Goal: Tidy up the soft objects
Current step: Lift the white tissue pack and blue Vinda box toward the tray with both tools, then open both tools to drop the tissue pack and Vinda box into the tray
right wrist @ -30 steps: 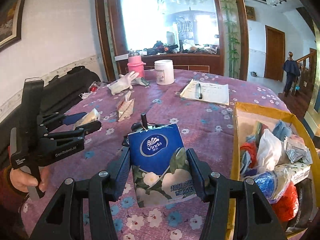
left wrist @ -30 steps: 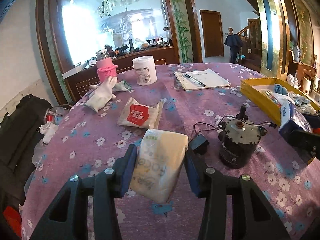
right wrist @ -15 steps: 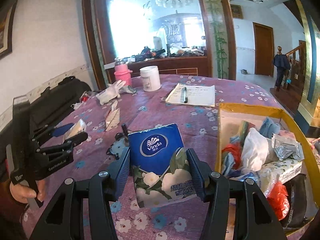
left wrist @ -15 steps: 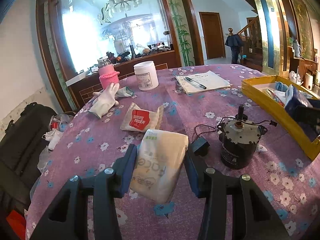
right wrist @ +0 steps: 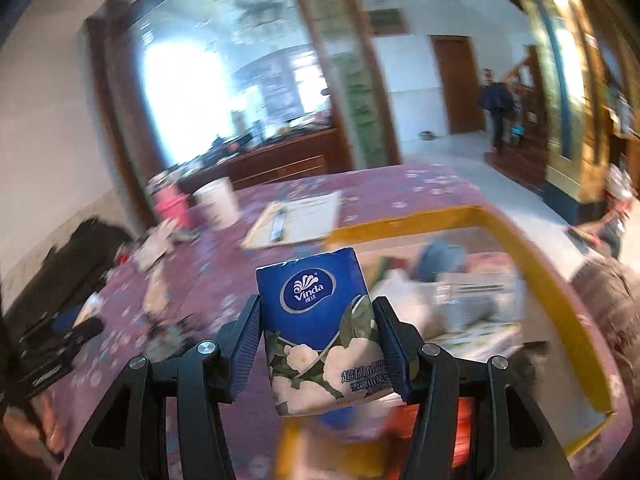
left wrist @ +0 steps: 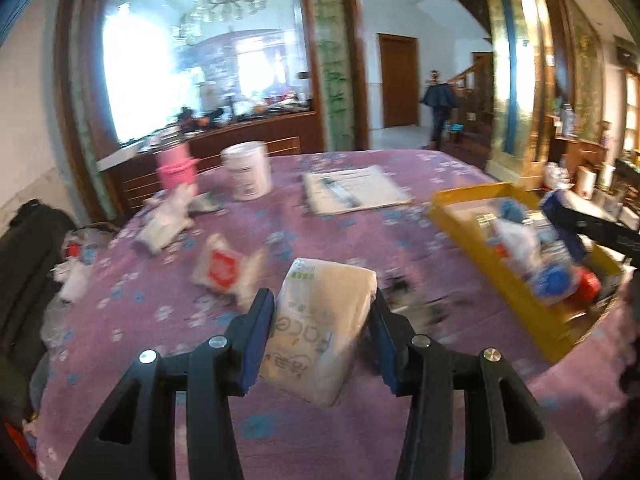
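Observation:
My left gripper (left wrist: 320,336) is shut on a beige tissue pack (left wrist: 320,328) and holds it above the purple flowered tablecloth (left wrist: 160,312). My right gripper (right wrist: 318,344) is shut on a blue Vinda tissue pack (right wrist: 320,328) and holds it over the near left part of the yellow tray (right wrist: 532,264). The tray (left wrist: 452,204) holds several soft packs and bags. The right gripper with its blue pack (left wrist: 568,216) shows above the tray in the left wrist view. A red-and-white packet (left wrist: 222,270) and a white glove (left wrist: 164,226) lie on the cloth.
A white jar (left wrist: 248,176), a pink bottle (left wrist: 176,166) and a notepad with a pen (left wrist: 352,192) stand at the table's far side. A black bag (left wrist: 24,264) sits at the left. A dark motor with wires (left wrist: 412,308) is partly hidden behind the left gripper.
Both grippers moved right toward the yellow tray with their packs. The right gripper now holds the blue pack over the tray. Both views are blurred by motion.

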